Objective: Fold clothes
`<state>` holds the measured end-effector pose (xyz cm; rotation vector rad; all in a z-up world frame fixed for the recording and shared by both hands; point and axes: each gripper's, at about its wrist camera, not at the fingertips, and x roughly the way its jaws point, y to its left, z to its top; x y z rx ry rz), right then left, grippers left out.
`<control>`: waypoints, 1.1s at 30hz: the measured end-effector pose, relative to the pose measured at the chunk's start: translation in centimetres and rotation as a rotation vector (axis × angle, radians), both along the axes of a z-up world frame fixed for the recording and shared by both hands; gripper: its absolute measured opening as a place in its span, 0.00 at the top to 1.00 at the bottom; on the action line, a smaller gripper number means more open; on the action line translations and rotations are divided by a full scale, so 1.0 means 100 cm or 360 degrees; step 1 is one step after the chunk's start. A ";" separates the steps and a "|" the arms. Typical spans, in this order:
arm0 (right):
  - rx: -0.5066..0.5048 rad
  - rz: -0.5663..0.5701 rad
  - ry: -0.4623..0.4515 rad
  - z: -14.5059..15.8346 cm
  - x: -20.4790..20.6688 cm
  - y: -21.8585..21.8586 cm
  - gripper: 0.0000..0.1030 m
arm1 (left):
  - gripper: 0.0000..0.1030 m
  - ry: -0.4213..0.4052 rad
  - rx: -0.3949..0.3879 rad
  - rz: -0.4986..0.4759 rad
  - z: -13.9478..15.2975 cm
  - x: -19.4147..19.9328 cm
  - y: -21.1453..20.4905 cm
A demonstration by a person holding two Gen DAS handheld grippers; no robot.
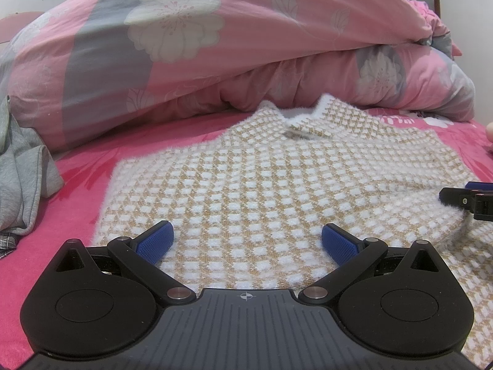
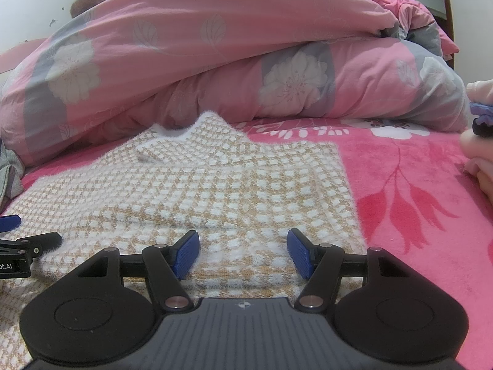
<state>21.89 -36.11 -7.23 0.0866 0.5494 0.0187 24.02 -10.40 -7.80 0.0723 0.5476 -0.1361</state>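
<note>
Fuzzy checked sweater [image 1: 246, 185] flat on pink blanket [image 2: 416, 185]; both hand-held grippers [image 1: 246, 240] [image 2: 243, 252] released above near hem.

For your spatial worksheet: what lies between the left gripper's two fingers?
Only the checked sweater, lying flat on the bed; the left gripper is open over it, in the left wrist view.

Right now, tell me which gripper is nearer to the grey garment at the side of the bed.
Left. The left gripper hovers open over the checked sweater, with the grey garment just off its left side. The right gripper is open over the sweater's other side, farther away.
</note>
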 end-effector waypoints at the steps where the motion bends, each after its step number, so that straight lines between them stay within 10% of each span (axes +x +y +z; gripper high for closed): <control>1: -0.0001 0.0000 0.0000 0.000 0.000 0.000 0.36 | 0.00 0.0000 0.0000 0.0000 0.000 0.000 0.000; 33: 0.0022 -0.0217 -0.0050 0.016 -0.004 -0.022 0.40 | 0.00 0.0009 -0.0079 -0.0006 0.002 0.000 0.007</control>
